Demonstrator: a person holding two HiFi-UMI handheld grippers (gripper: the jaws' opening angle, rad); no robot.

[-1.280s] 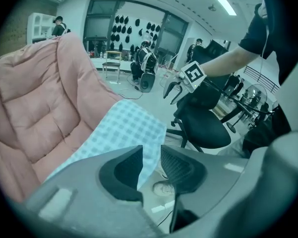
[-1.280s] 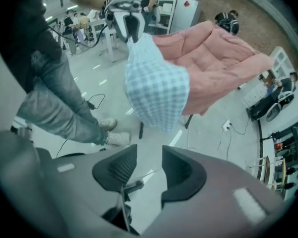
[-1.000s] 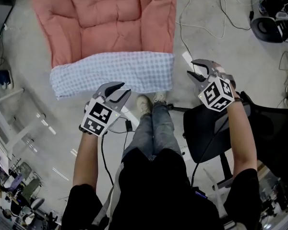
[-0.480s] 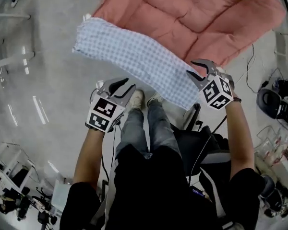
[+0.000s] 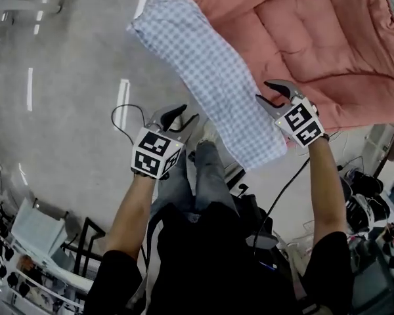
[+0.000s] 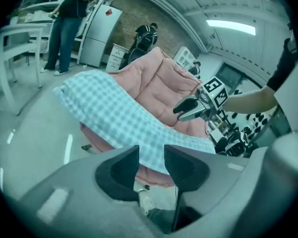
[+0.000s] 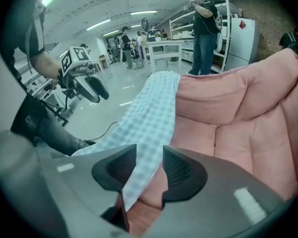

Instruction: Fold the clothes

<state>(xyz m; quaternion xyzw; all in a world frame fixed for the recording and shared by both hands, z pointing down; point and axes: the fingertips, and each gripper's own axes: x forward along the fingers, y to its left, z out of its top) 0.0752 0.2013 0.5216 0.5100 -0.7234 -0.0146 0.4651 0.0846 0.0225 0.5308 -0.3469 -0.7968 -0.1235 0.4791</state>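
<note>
Checked cloth (image 5: 217,77) lies as a long folded strip, running diagonally from top centre to lower right of the head view, along the edge of the pink cushion (image 5: 328,38). I judge it light, soft and floppy, so I'd pinch the end corners. Left gripper (image 5: 189,112), left of centre, is angled down. Its jaws have just been opening to a small gap, with nothing in it. Right gripper (image 5: 262,90) hovers by the strip's right edge, jaws slightly parted, empty.

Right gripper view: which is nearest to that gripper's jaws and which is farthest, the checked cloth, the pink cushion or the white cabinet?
1. Checked cloth, straight ahead, in line with the gap between the jaws, which have just been opening.
2. Pink cushion, beneath it and to the right.
3. White cabinet, beyond the cushion, upper right.
</note>
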